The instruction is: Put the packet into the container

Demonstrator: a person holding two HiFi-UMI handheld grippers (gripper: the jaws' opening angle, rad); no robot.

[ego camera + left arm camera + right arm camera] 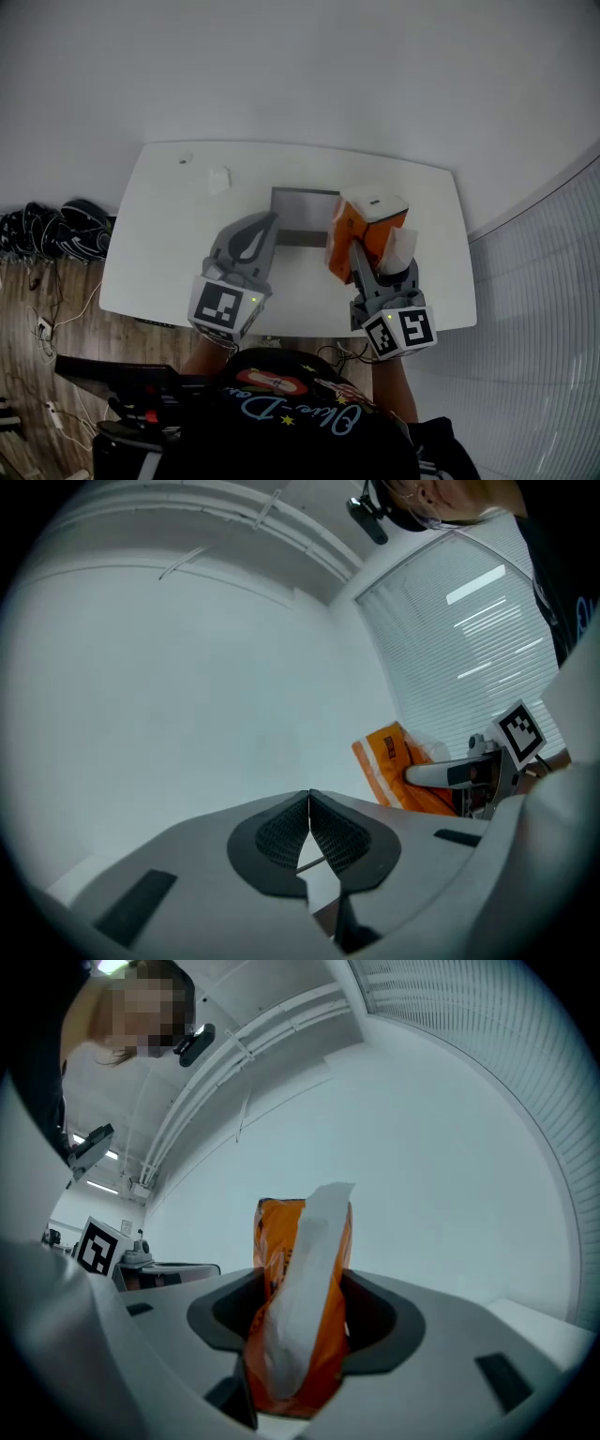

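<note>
- The orange packet (300,1269) is gripped but not in the container: in the head view it hangs right of centre, over the right edge of the grey container (300,211) on the white table (169,225).
- The right gripper (300,1314) has its jaws set wide around the packet's lower part, with the pads pressing on both sides of it.
- The left gripper (309,810) has its jaw tips closed together on nothing, and it hovers at the container's left edge in the head view.
- Judged from this, pick-up is done. Moving the packet over the opening, lowering it and letting go remain.
- The packet's long axis runs up from the jaws in the right gripper view. Its free end points to the frame's top and a white seam strip faces the camera.
</note>
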